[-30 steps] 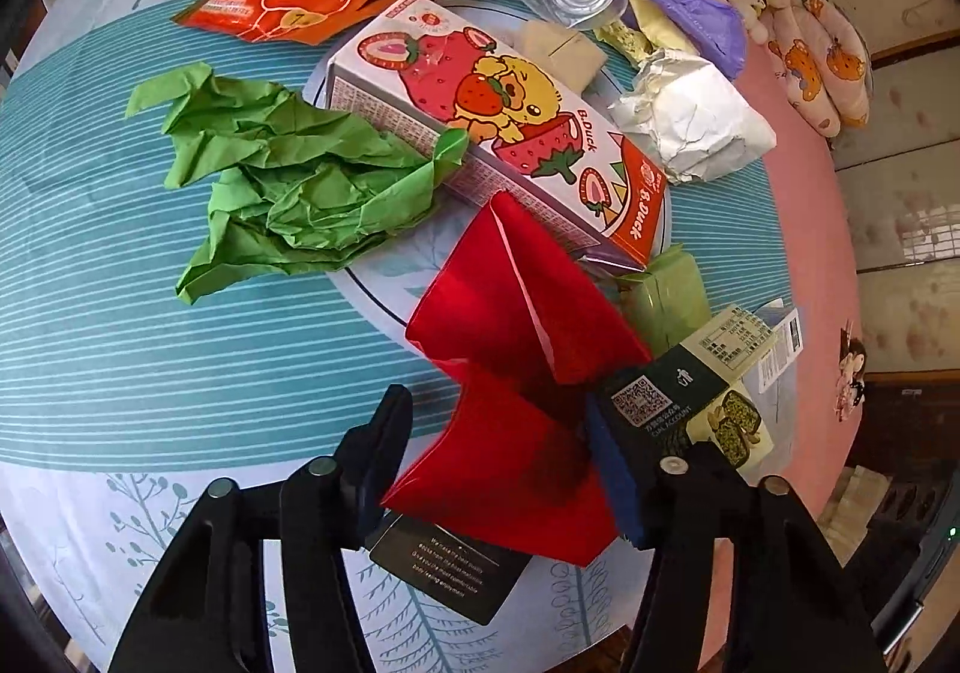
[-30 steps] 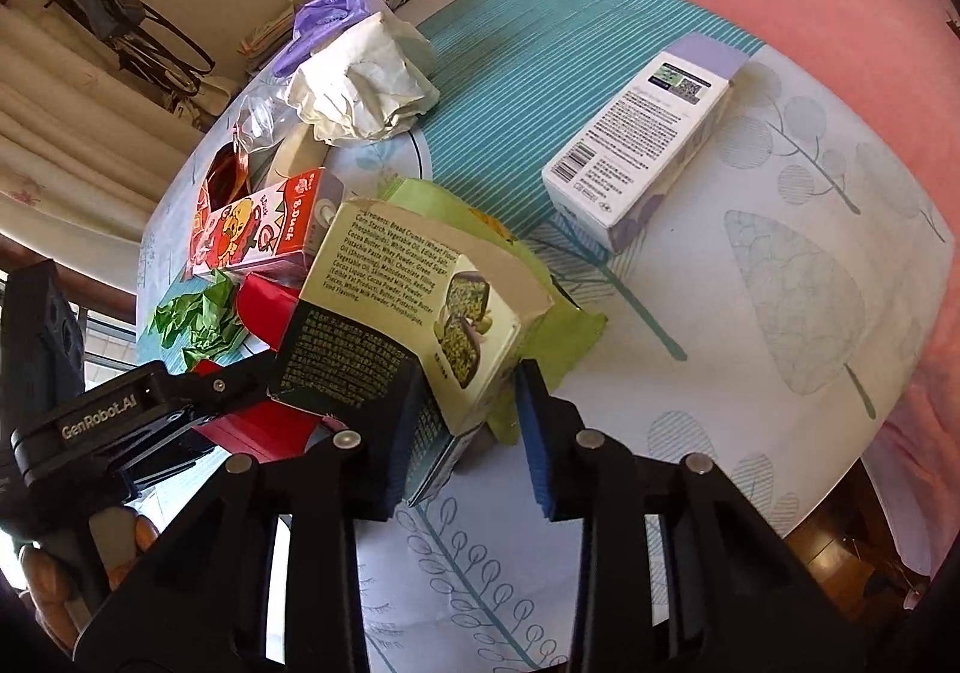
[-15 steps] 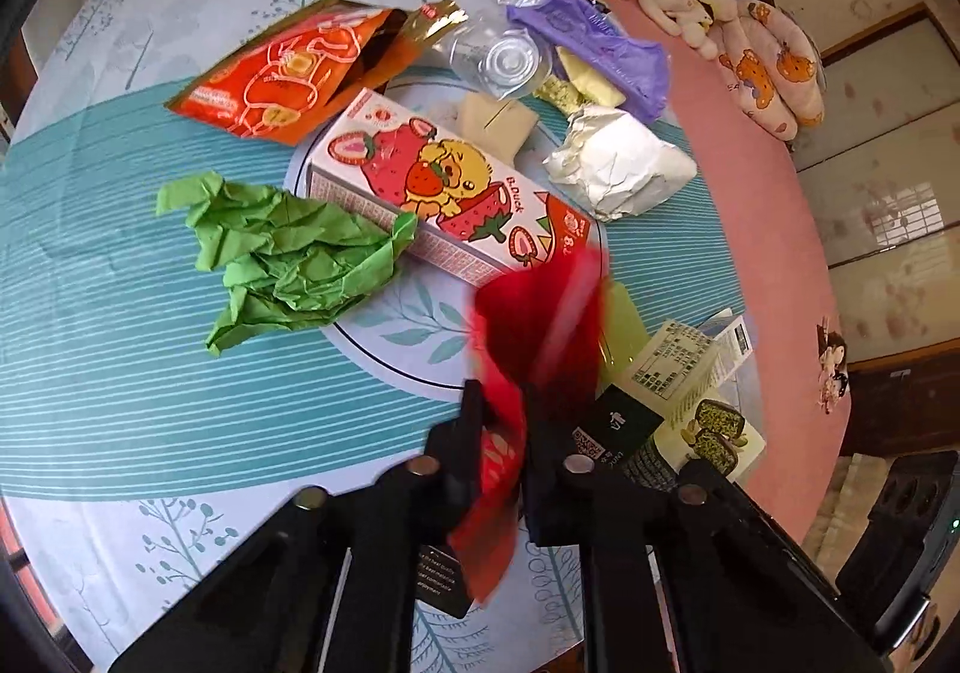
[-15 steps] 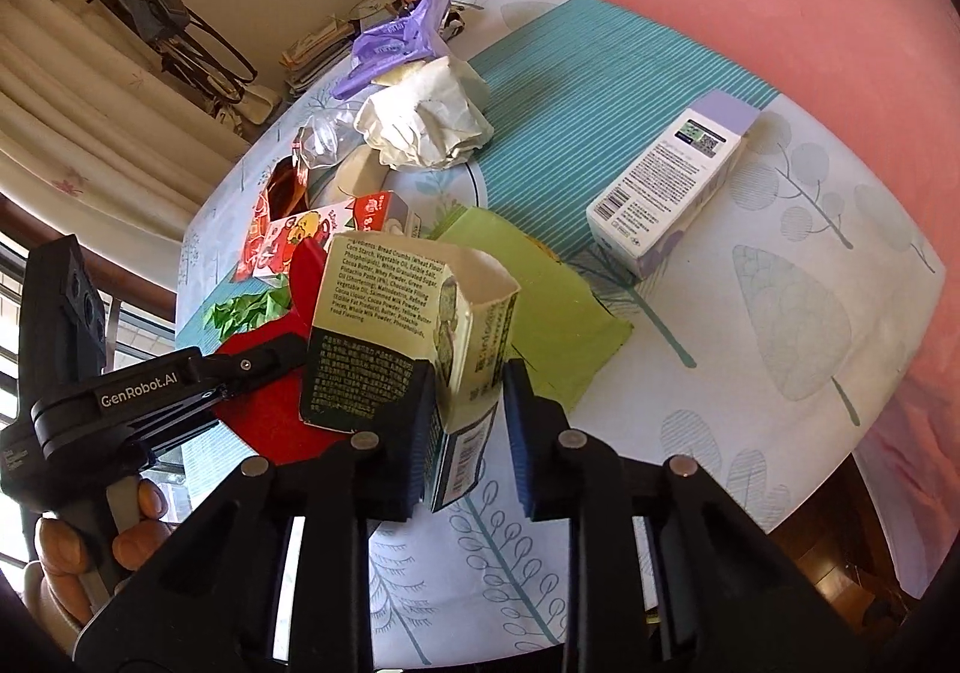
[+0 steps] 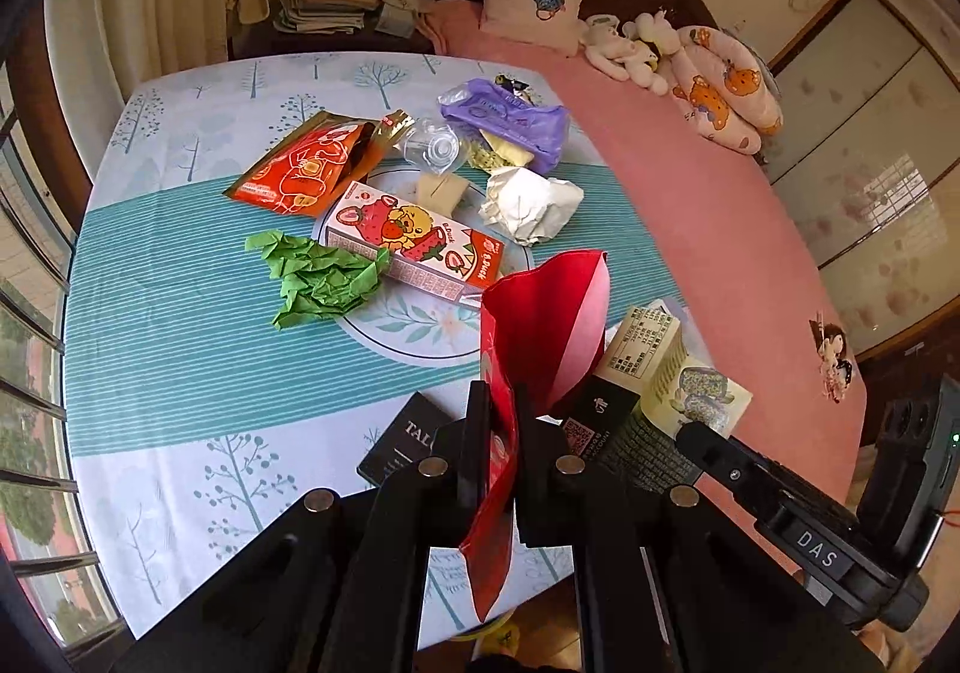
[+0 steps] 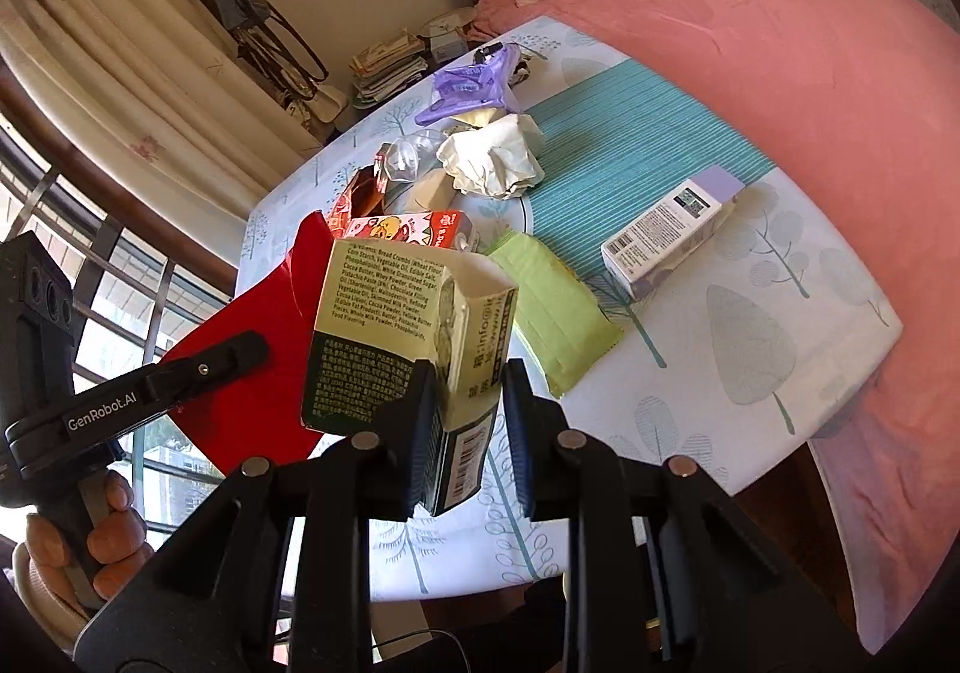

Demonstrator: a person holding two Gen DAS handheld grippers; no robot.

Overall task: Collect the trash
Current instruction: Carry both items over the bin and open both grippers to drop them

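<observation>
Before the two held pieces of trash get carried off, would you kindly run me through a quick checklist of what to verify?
1. Left tongs shut on the red paper: ok.
2. Right tongs shut on the open carton: ok.
3. Both pieces lifted clear of the table: ok.
4. Red paper held securely: cannot tell; it is pinched at one edge, and a loose end hangs below the tongs.
5. A bin to drop them in: cannot tell; none is in view.
6. Trash left to collect: not ok; the green paper and strawberry box remain.

Red paper bag (image 5: 543, 325) and opened green carton (image 6: 408, 337) hang clamped above the table.
</observation>
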